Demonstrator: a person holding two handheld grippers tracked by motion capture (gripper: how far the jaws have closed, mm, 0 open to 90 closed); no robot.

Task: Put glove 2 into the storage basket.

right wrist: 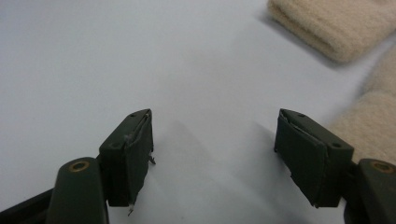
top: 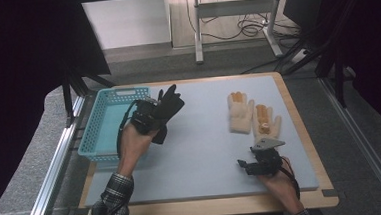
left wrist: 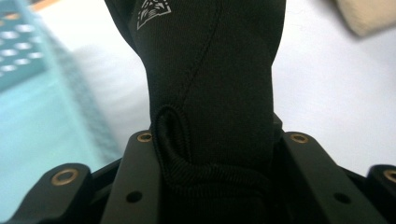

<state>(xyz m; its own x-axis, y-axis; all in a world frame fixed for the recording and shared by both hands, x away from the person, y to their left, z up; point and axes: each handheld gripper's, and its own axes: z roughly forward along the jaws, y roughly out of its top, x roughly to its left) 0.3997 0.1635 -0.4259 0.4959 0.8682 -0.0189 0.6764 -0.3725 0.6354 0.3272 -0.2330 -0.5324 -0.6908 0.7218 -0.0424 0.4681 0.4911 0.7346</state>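
- The left gripper (top: 159, 109) is pinching a black glove (top: 168, 106) by its cuff; in the left gripper view the two jaws are pressing the dark fabric (left wrist: 212, 88) from both sides, with a small hanging loop (left wrist: 170, 135) sitting just above the left jaw.
- The glove is standing up out of the jaws with its fingers pointing toward the far edge of the surface, and it is hanging clear of the blue-grey mat (top: 205, 141), near the mat's left edge.
- The person's left hand (top: 135, 141) is gripping that gripper just beside the turquoise basket (top: 97, 128), which is sitting at the far left corner of the table.
- The right gripper (top: 254, 164) is resting with its jaws spread wide; in the right gripper view nothing is lying between them but bare mat (right wrist: 140, 60).
- The right hand (top: 278, 182) is holding it near the mat's near right corner.
- A pair of cream gloves (top: 254, 116) is lying flat toward the right edge, just beyond the right gripper; the orange patches on them may be grip pads, though the picture is too coarse to tell.
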